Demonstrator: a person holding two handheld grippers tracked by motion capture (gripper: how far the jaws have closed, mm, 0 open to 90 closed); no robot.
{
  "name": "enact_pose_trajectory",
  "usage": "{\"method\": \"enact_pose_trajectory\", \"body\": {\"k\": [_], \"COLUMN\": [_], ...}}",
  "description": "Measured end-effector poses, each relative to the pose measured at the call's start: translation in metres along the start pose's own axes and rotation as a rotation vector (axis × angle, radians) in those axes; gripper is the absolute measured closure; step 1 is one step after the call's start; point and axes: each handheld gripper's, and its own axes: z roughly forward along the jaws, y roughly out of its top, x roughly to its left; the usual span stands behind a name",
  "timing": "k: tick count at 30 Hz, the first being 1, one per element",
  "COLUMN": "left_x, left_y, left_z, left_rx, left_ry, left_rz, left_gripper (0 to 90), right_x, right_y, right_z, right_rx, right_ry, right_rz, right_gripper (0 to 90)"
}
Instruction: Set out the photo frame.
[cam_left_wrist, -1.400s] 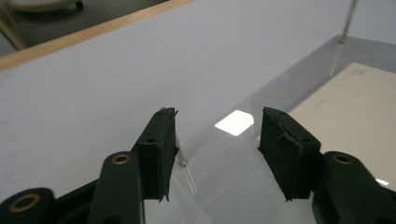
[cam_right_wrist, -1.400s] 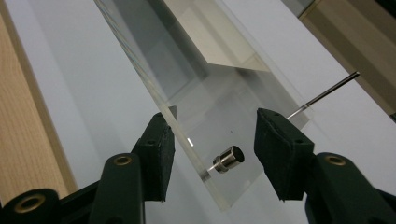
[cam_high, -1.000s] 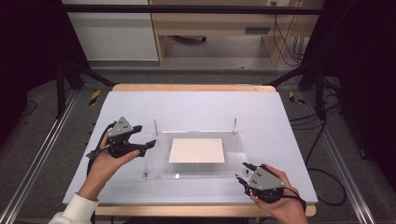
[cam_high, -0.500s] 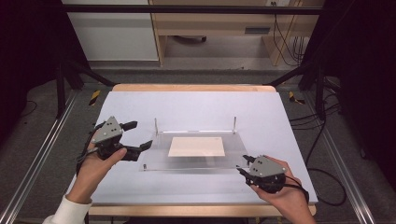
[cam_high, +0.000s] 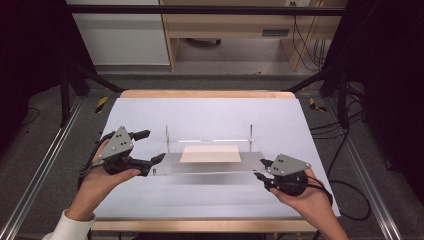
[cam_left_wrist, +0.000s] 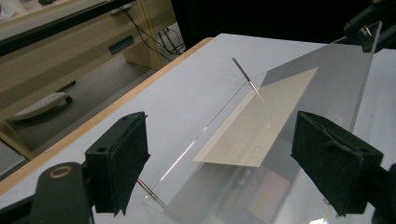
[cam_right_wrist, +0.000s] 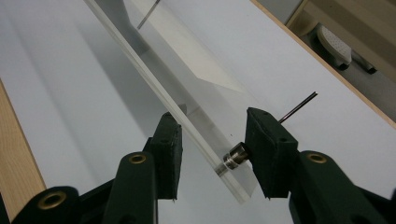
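A clear acrylic plate (cam_high: 210, 166) is held tilted above the white table, with a cream paper sheet (cam_high: 210, 154) seen through it. My right gripper (cam_high: 260, 169) is shut on the plate's right end. In the right gripper view its pads (cam_right_wrist: 268, 149) pinch the plate's edge (cam_right_wrist: 159, 93) at a small metal stud (cam_right_wrist: 235, 156). My left gripper (cam_high: 151, 146) stands open at the left end. Its jaws have just been closing a little, with the plate's corner (cam_left_wrist: 336, 70) and paper (cam_left_wrist: 261, 121) between the wide-apart pads (cam_left_wrist: 121, 168); the lower jaw tip meets that corner.
Two thin upright metal pins (cam_high: 167, 135) (cam_high: 250, 132) stand at the plate's rear corners. The white table surface (cam_high: 210, 115) has a wooden rim, with aluminium rails on both sides. A wooden bench and cables sit beyond the far edge.
Both hands have risen. The plate, which lay flat on the table a second ago, has come up off the table with them.
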Motion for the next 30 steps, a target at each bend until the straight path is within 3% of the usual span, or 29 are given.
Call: {"method": "enact_pose_trajectory", "body": {"k": [6, 8, 9, 15, 22, 24, 30], "left_x": [-0.002, -0.004, -0.006, -0.013, -0.024, -0.031, -0.034], "left_y": [0.006, 0.011, 0.015, 0.016, 0.015, 0.014, 0.01], "left_z": [-0.006, -0.008, -0.006, 0.005, 0.008, 0.009, 0.011], "left_rx": [-0.024, -0.024, -0.011, 0.06, 0.089, 0.104, 0.112], "left_ry": [-0.016, -0.026, -0.031, -0.046, -0.036, -0.023, -0.021], "left_rz": [0.003, 0.021, 0.048, 0.114, 0.186, 0.232, 0.262], "left_gripper": [18.7, 20.4, 20.8, 23.8, 29.8, 31.2, 38.2], "right_x": [-0.009, -0.012, -0.013, -0.02, -0.027, -0.028, -0.03], "right_y": [0.009, 0.012, 0.013, 0.021, 0.027, 0.028, 0.03], "right_z": [-0.001, -0.001, -0.001, -0.001, -0.001, -0.001, 0.0], "right_rx": [0.009, 0.009, 0.012, 0.022, 0.033, 0.039, 0.038], "right_ry": [0.01, 0.016, 0.02, 0.029, 0.04, 0.04, 0.047], "right_rz": [0.023, 0.028, 0.03, 0.045, 0.056, 0.054, 0.065], "right_gripper": [58.1, 58.3, 58.4, 59.1, 59.4, 59.6, 59.6]}}
